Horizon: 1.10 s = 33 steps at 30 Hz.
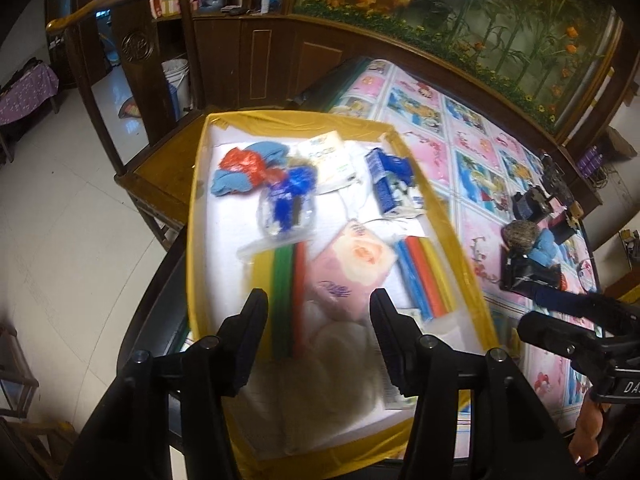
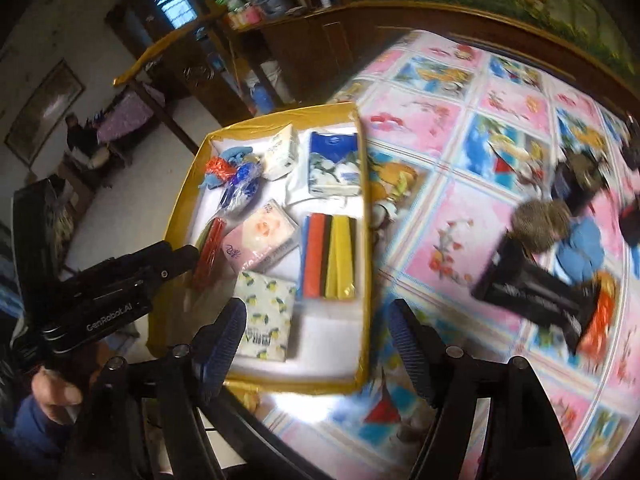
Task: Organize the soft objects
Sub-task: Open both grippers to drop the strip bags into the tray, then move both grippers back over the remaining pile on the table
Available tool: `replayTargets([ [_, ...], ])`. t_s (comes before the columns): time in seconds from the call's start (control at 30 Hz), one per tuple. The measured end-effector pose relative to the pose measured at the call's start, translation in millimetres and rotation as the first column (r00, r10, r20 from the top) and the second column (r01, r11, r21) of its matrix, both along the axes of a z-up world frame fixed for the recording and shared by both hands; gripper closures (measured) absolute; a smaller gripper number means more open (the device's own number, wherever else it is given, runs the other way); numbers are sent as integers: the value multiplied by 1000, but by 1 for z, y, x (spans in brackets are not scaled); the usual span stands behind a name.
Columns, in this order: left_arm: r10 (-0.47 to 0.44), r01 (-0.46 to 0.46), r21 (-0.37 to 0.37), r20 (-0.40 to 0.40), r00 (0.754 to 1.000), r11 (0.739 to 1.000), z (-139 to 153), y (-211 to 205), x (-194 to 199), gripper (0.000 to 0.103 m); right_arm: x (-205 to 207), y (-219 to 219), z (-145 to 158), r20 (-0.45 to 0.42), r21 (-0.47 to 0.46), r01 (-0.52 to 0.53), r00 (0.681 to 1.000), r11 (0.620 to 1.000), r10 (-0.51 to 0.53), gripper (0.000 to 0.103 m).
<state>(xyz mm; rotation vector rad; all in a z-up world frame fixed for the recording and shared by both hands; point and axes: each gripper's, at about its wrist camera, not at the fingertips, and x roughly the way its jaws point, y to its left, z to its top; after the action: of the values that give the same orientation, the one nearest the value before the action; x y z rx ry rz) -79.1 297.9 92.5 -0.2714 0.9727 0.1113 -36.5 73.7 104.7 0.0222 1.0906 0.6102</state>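
Closest to you, your left hand-held gripper (image 1: pixel 318 320) hangs over the near end of the yellow-rimmed tray (image 1: pixel 196 184). Its fingers stand about half apart and nothing is between them. Your right hand-held gripper (image 2: pixel 316 332) stands wide apart and also holds nothing; it hovers above the near right corner of the tray, partly over the flowered cloth (image 2: pixel 452 236) of the worktop.

Just ahead of the left gripper lies the pink tissue pack (image 1: pixel 352 268), with the felt strips (image 1: pixel 286 280) to its left and the foam sticks (image 1: pixel 424 276) to its right. Below the right gripper's left finger lies the lemon-print pack (image 2: pixel 266 316). All of these are probably light and give way under pressure, and the film on the packs is likely slippery, so take a pack across its short width, in the middle, and close gently.

The soft things not yet in the tray seem to lie far to the right of both grippers, on the cloth: a grey-brown furry ball (image 2: pixel 542 222) touching a blue fabric piece (image 2: pixel 586 248), beside dark things that are too blurred to name. The ball should be very light and will squash; grip it around its middle. The fabric will hang and fold, so pinch it where it bunches.
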Motion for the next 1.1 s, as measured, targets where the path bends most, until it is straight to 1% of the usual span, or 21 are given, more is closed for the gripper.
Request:
replayTargets([
  [0.07,-28,28,0,11,1000,1000,5,-13,2,51,-5,-22,8,30,10,41,999,999,-41,25],
  [0.13,-54,54,0,21,998,999,9,-26,4,51,-12,-40,15,40,46,52,998,998,-54,25],
  [0.2,-82,82,2,27,996,997,11,-41,6,51,-19,-59,18,20,102,46,999,994,-49,25],
  [0.23,-98,98,1,32,995,995,13,-50,7,51,-21,-67,17,8,130,44,999,991,-46,22],
  [0.3,-122,122,-1,37,992,993,14,-64,8,51,-26,-87,18,-13,180,64,998,982,-62,19],
  [0.37,-148,148,-4,39,988,989,16,-80,11,51,-29,-107,21,-21,239,90,996,967,-87,19],
  [0.4,-157,158,-4,41,987,987,17,-87,11,51,-33,-117,23,-26,285,93,996,954,-90,17],
  [0.43,-169,169,-4,42,985,986,18,-96,13,51,-36,-124,25,-23,322,85,996,943,-82,11],
  [0.47,-180,180,-4,44,983,984,19,-102,13,51,-40,-129,28,-11,333,79,997,940,-80,7],
  [0.5,-191,191,-1,46,981,982,20,-109,13,51,-43,-133,32,7,324,75,997,943,-82,2],
  [0.57,-209,209,-1,49,977,978,21,-123,14,51,-46,-139,34,24,302,72,996,951,-83,2],
  [0.6,-215,215,-4,48,975,977,21,-129,14,51,-45,-143,35,31,269,79,995,960,-91,2],
  [0.67,-225,226,-9,45,973,974,20,-139,13,51,-40,-150,34,52,167,101,992,981,-111,8],
  [0.7,-229,229,-7,44,973,973,20,-143,11,51,-37,-157,33,60,133,113,991,985,-122,13],
  [0.83,-225,225,0,34,974,974,18,-151,1,51,-12,-192,16,22,103,176,984,979,-179,14],
  [0.87,-219,219,0,30,975,976,17,-152,-2,51,-5,-197,11,28,79,164,986,983,-167,15],
  [0.93,-209,209,0,23,978,978,14,-152,-6,51,9,-194,3,58,-11,111,992,994,-111,20],
  [0.97,-200,200,0,19,980,980,13,-152,-9,51,16,-190,0,93,-65,71,994,995,-65,21],
  [1.0,-191,191,4,20,981,982,12,-152,-12,51,21,-186,-4,110,-96,28,994,995,-17,21],
  [1.07,-181,181,10,27,983,983,11,-153,-18,50,34,-174,-11,116,-160,-52,991,986,71,22],
  [1.1,-178,178,14,25,984,984,11,-153,-20,50,39,-172,-13,126,-176,-80,987,981,103,22],
])
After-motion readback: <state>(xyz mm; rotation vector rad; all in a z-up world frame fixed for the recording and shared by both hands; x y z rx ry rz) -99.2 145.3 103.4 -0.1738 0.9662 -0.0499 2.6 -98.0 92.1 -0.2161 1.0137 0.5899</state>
